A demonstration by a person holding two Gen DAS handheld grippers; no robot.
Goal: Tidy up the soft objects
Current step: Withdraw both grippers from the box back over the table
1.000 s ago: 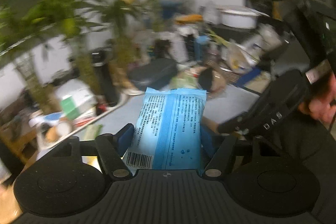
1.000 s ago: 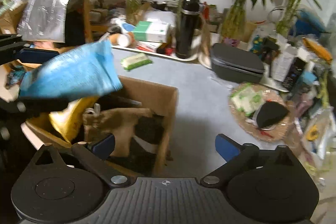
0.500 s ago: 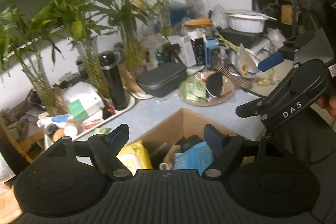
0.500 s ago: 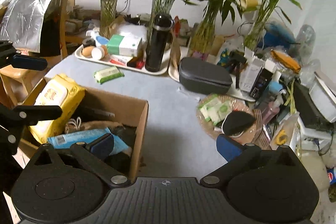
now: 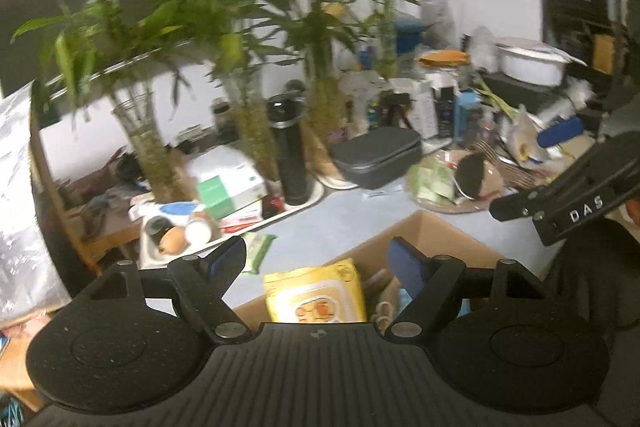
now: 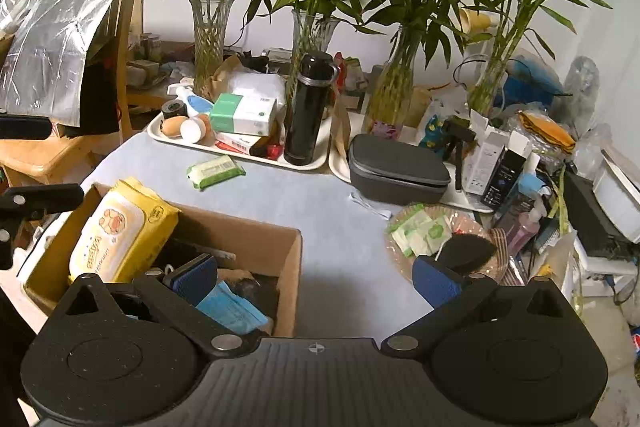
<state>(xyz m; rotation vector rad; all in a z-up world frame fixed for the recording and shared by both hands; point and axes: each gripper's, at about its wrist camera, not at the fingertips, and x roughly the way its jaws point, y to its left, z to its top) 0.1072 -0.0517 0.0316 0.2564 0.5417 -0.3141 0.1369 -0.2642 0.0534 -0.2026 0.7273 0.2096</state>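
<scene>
Blue pack (image 6: 232, 309) — crumpled, in box (image 6: 256, 241)

A brown cardboard box (image 6: 256, 239) holds a yellow wipes pack (image 6: 120, 231) with an orange cartoon print and a light blue packet (image 6: 232, 309). The surface (image 6: 320, 211) is pale grey-blue. A green-and-white wipes pack (image 6: 216, 171) lies by a black flask (image 6: 310, 107) and a dark grey case (image 6: 398, 165).

Two wipes packs (image 6: 120, 231) (image 6: 232, 307) lie in the box (image 6: 256, 239); a third (image 6: 216, 171) lies behind it.
</scene>
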